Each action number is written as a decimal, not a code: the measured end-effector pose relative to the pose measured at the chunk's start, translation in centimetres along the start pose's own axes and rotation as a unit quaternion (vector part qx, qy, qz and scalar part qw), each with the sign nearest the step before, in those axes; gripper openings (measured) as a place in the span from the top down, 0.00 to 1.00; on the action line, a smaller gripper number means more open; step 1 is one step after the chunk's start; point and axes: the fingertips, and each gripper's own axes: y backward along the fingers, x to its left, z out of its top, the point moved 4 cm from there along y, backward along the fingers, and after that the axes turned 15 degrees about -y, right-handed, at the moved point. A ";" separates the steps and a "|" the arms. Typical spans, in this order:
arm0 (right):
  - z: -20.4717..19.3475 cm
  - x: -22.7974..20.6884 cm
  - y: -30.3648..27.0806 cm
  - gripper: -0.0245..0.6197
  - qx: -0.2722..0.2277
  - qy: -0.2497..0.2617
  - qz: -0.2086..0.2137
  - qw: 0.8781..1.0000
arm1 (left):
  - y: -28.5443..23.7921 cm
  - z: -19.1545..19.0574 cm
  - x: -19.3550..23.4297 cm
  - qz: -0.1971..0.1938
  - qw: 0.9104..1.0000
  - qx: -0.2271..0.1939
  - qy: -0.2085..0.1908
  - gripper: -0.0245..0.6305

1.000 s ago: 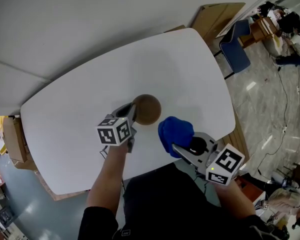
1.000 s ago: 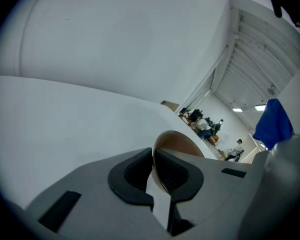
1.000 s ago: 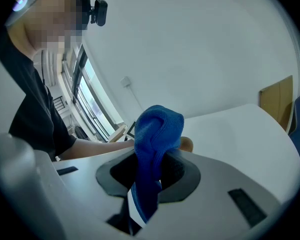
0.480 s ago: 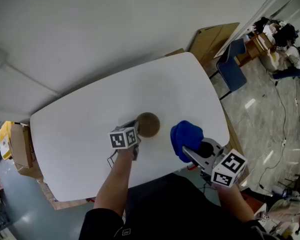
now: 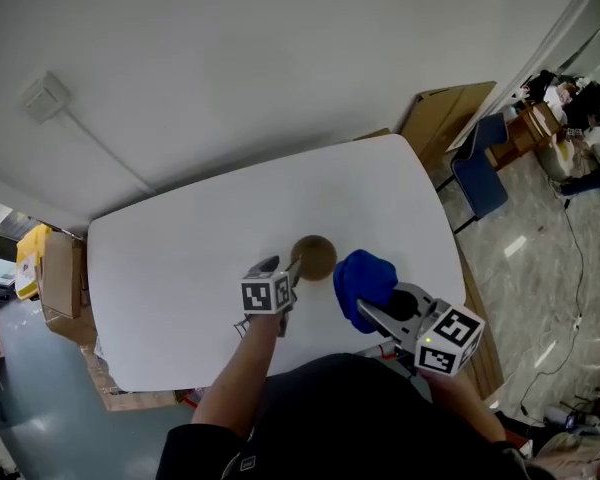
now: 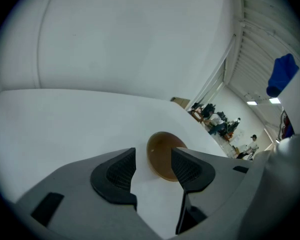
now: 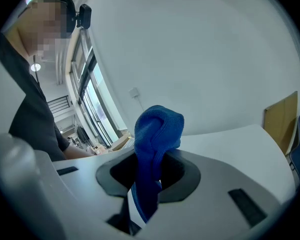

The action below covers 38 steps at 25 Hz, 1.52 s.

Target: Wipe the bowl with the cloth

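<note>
A brown bowl [image 5: 314,257] stands on the white table [image 5: 180,268], near the middle. My left gripper [image 5: 292,266] is at the bowl's left rim. In the left gripper view its jaws have just been opening and my left gripper [image 6: 154,165] stands wide, with the bowl [image 6: 161,156] in the gap just beyond the pads [image 6: 121,171], which do not press on it. To the right of the bowl my right gripper [image 5: 372,311] is shut on a bunched blue cloth [image 5: 364,277]. The cloth [image 7: 157,129] sticks up between the jaws of my right gripper [image 7: 149,180].
Cardboard boxes [image 5: 58,278] stand by the table's left end. A brown board [image 5: 445,118] and a blue chair [image 5: 480,176] are past the right end. People sit at desks [image 5: 570,103] far right. The table's near edge lies against my body.
The left gripper's jaws have come off the bowl, which now stands by itself on the table. The right gripper has risen a little with the cloth. The head view has shifted.
</note>
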 end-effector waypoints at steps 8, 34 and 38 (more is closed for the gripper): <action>0.8 1.5 -0.8 0.84 -0.009 0.012 0.047 0.999 | 6.0 3.1 -4.1 -0.010 0.997 -0.073 -0.018 0.62; 2.7 1.5 0.8 0.84 -0.064 0.034 0.037 0.997 | 16.2 10.1 -10.7 -0.029 0.970 -0.192 -0.147 0.74; 3.8 2.1 1.1 0.84 -0.083 0.051 0.041 0.994 | 17.7 10.7 -10.6 -0.019 0.962 -0.213 -0.167 0.76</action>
